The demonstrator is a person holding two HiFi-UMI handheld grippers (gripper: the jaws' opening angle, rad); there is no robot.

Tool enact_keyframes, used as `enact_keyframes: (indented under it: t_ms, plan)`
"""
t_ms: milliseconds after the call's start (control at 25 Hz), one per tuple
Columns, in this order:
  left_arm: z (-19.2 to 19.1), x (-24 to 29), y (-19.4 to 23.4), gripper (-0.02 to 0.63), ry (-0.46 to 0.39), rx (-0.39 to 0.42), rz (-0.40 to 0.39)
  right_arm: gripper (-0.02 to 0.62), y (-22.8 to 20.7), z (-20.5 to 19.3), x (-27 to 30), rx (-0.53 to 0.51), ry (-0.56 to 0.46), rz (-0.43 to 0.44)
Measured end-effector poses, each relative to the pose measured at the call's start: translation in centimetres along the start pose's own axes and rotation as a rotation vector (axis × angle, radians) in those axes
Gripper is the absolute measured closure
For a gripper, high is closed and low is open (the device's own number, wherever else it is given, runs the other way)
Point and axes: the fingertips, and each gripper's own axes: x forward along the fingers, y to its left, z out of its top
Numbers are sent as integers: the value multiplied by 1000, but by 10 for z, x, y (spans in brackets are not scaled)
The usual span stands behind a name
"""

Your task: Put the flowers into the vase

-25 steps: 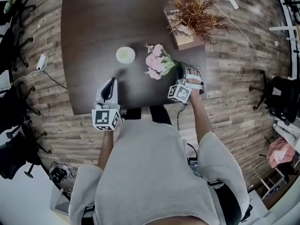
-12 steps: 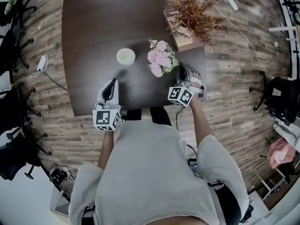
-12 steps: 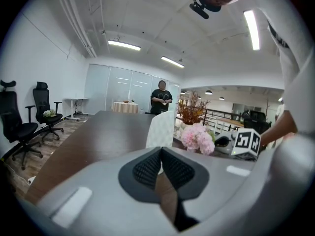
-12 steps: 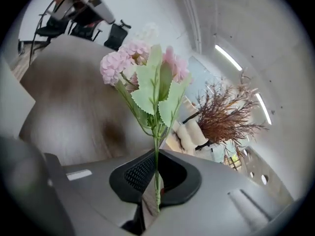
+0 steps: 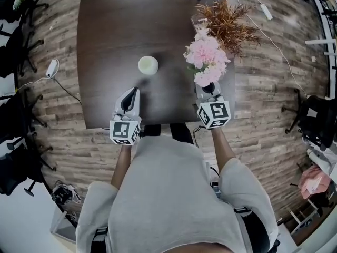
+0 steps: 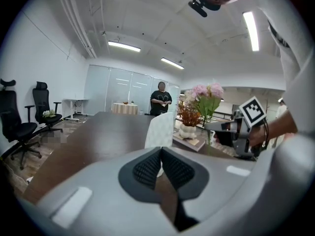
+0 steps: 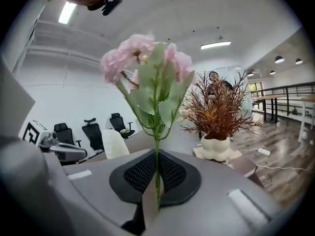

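Rust-brown dried plant (image 5: 227,22) — on dark table (image 5: 116,36).

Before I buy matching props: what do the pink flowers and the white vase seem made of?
Pink flowers: probably artificial, matte fabric petals and flat leaves on a thin, straight plastic-looking stem. White vase: matte, faintly patterned wall; ceramic or plastic, can't tell which.

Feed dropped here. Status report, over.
Right claw shut on flowers, stem upright. Left claw shut, empty. Vase on table, nothing in between.

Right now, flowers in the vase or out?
Out. The right gripper is shut on the stem of the flowers, held upright; the white vase stands apart on the table.
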Motion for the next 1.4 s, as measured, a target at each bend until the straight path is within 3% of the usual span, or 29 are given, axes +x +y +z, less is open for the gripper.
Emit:
enact_keyframes:
  t_ms: [160,200,320,440,520,1000,1160,1400]
  plan:
    - [-1,4,0,588,-15,4,-10,588,14,13,5,23,-24,43]
    - [-1,7,-1,560,-22,8,-20,588,17,17,6,20,-32,50]
    - [-2,22,0,318,-26,35,-45,588,29,34,10,7,-62,77]
    - [-6,47,5,204,-18,84,-57,586,39,52,18,1,-96,101]
    - [-6,64,5,169,-18,112,-71,586,45,65,23,-7,-119,114]
    - [0,107,-7,158,-14,186,-120,586,76,119,42,-48,-194,180]
    - [-1,111,-5,256,-1,200,-114,586,94,141,47,-52,-236,222]
    - [-1,112,-6,259,-6,195,-100,586,123,170,53,-62,-286,292]
